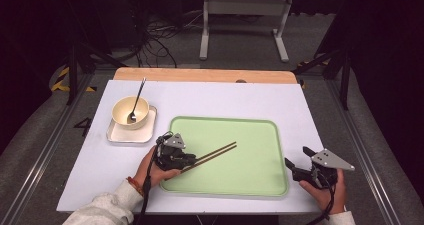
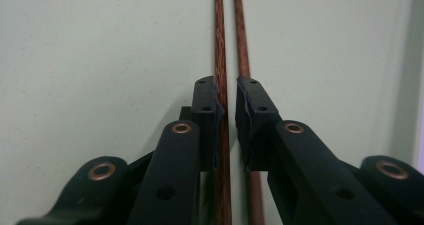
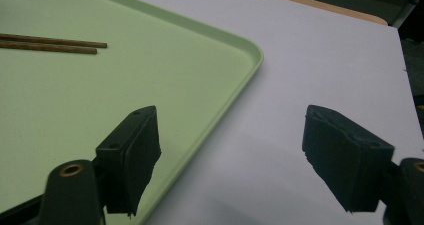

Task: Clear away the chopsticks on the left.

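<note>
From the high view, the pair of chopsticks (image 1: 212,154) lies on the green tray (image 1: 250,177), its near end at the left tool (image 1: 186,160) and its tips pointing up and to the right across the tray. They look thin, light and stiff, of smooth wood, so they would likely roll or scissor apart if pinched too near one end. A grip nearer the middle should carry them steadier. To the left of the tray, a cream bowl (image 1: 122,116) sits on a small square plate (image 1: 117,134) with a fork (image 1: 136,101) standing in it; no food can be made out inside.

In the left gripper view, the tool's jaws stand slightly apart with both chopsticks between them, the pads (image 2: 206,110) at most brushing the sticks rather than pinching them.

In the right gripper view, the right tool (image 3: 235,150) stands wide apart and holds nothing, above the white bench (image 3: 310,60) beside the tray's corner.
</note>
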Action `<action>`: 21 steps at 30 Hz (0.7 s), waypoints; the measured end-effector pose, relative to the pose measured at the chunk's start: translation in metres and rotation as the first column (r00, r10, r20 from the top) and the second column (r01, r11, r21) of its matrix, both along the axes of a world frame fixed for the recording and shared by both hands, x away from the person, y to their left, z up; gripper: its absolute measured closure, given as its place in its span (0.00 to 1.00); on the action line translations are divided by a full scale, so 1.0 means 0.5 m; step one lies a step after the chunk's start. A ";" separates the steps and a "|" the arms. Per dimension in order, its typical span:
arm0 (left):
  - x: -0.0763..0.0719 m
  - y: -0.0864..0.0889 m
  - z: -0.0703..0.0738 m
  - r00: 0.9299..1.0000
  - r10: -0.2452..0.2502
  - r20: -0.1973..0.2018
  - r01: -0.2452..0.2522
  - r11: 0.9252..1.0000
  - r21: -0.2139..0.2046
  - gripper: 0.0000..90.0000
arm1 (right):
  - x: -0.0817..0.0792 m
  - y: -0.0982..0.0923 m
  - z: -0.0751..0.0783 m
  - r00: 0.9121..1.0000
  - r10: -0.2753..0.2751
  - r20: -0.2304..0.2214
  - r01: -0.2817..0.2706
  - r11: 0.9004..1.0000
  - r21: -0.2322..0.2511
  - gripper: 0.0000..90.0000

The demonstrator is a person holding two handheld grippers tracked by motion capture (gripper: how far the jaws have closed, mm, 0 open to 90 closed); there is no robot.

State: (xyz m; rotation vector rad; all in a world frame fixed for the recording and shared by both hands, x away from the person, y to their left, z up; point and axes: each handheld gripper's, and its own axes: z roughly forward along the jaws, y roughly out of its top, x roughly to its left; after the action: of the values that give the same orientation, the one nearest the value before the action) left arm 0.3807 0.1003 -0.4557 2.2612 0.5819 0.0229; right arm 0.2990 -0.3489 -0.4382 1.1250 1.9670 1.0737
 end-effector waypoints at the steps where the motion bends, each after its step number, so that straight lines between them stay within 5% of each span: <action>1: -0.001 0.002 0.002 1.000 -0.012 -0.001 0.012 1.000 -0.005 0.89 | 0.000 0.000 0.000 1.000 0.001 0.001 -0.001 1.000 0.000 0.26; 7: -0.007 0.010 0.018 0.999 -0.042 0.035 0.042 0.999 -0.018 1.00 | 0.001 0.000 0.001 1.000 -0.003 0.003 0.003 1.000 0.001 0.26; 21: -0.008 0.019 0.046 0.994 -0.051 0.093 0.054 0.998 -0.033 1.00 | 0.004 0.002 0.001 1.000 -0.006 0.004 0.006 1.000 -0.002 0.26</action>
State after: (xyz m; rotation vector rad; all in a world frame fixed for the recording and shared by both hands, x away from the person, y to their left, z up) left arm 0.3766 0.1099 -0.4325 2.2270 0.4704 0.0889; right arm 0.3009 -0.3479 -0.4375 1.1261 1.9596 1.0701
